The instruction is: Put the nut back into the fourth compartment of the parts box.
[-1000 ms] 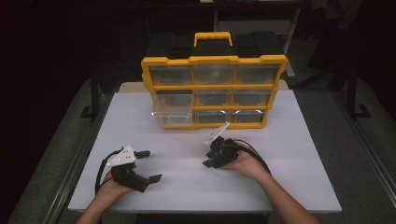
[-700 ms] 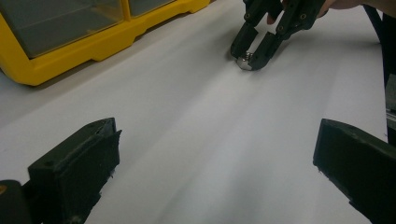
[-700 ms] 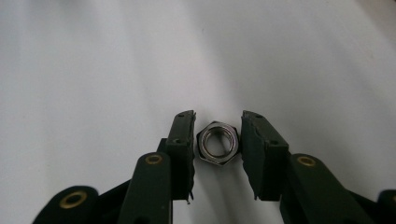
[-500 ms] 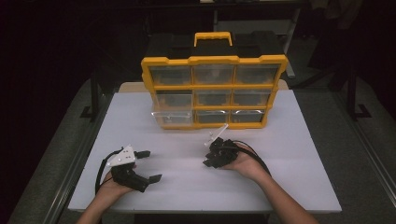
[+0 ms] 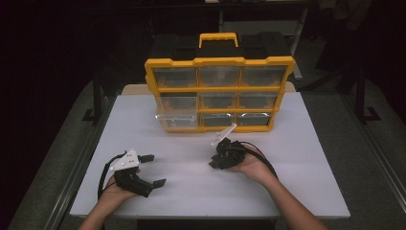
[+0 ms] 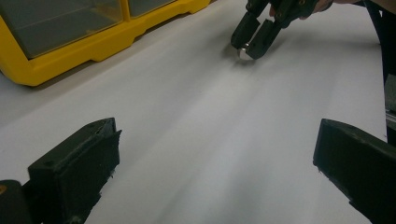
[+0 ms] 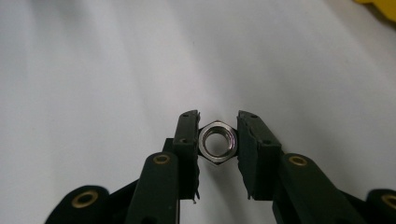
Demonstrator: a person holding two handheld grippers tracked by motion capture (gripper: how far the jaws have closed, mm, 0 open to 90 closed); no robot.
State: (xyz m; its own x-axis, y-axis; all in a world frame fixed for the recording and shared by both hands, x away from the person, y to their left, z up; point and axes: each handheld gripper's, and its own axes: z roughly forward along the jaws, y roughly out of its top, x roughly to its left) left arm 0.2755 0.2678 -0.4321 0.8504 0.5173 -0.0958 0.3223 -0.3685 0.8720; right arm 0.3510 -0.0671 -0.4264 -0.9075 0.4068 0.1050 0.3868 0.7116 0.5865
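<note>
Your right gripper (image 7: 217, 135) clamps one steel hex nut (image 7: 217, 142) between its jaws. Your left gripper (image 5: 153, 169) rests wide open, holding nothing. One yellow nine-drawer organizer (image 5: 219, 93) stands on the white table (image 5: 297, 167).

Premises appear to be a workshop or test lab. A bare white table (image 5: 306, 143) stands in a dark room on grey flooring. A yellow parts organiser (image 5: 219, 95) with clear drawers sits along its far edge. Dark metal frames (image 5: 98, 91) flank the table.
</note>
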